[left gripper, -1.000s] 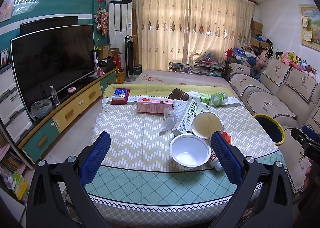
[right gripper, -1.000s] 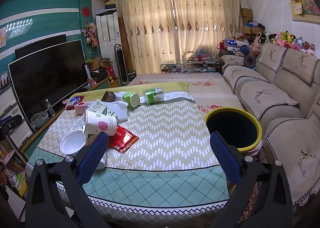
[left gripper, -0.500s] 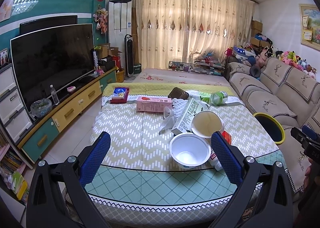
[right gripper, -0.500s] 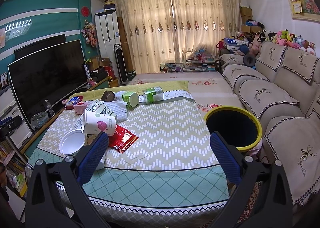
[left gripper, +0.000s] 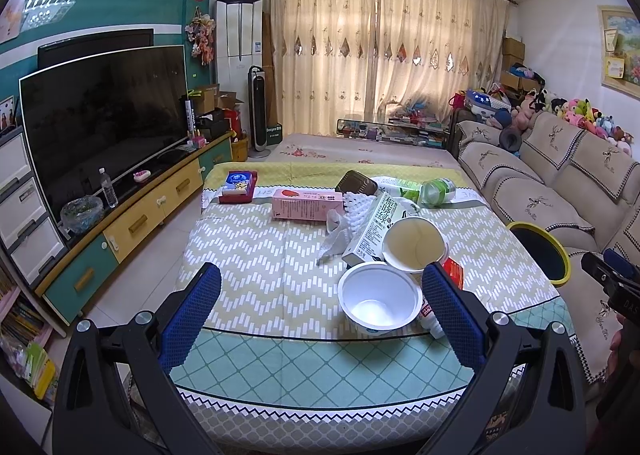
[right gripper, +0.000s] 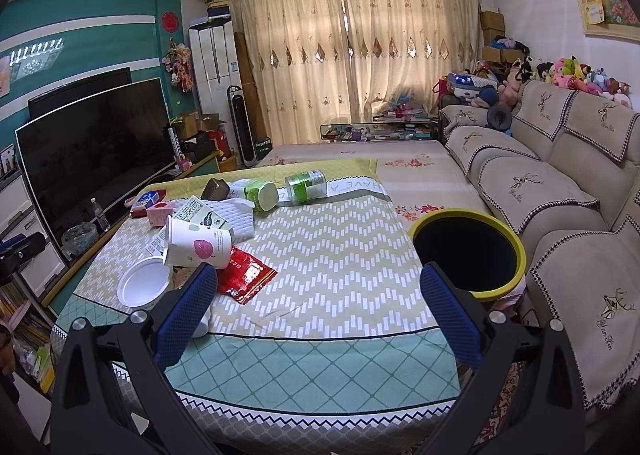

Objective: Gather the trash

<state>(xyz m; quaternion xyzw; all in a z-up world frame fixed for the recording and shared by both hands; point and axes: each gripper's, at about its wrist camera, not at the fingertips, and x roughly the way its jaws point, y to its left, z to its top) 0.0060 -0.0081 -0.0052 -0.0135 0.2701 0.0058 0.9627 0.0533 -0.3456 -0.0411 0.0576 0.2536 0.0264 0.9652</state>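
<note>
My worry is the heap: the white bowl (left gripper: 376, 301) touches the tipped paper cup (left gripper: 414, 241), which leans on the milk carton (left gripper: 370, 231), so a clumsy pinch on one could roll the others off the table's near edge. The red wrapper (right gripper: 244, 277) lies flat and may slip from smooth pads. My left claw (left gripper: 320, 305) is spread wide and empty above the near edge, the bowl sitting just ahead between its fingers, nearer the right one. My right claw (right gripper: 318, 305) is likewise spread and empty; the wrapper and cup lie ahead by its left finger, and the yellow-rimmed bin (right gripper: 468, 251) stands beside the table's right edge.
</note>
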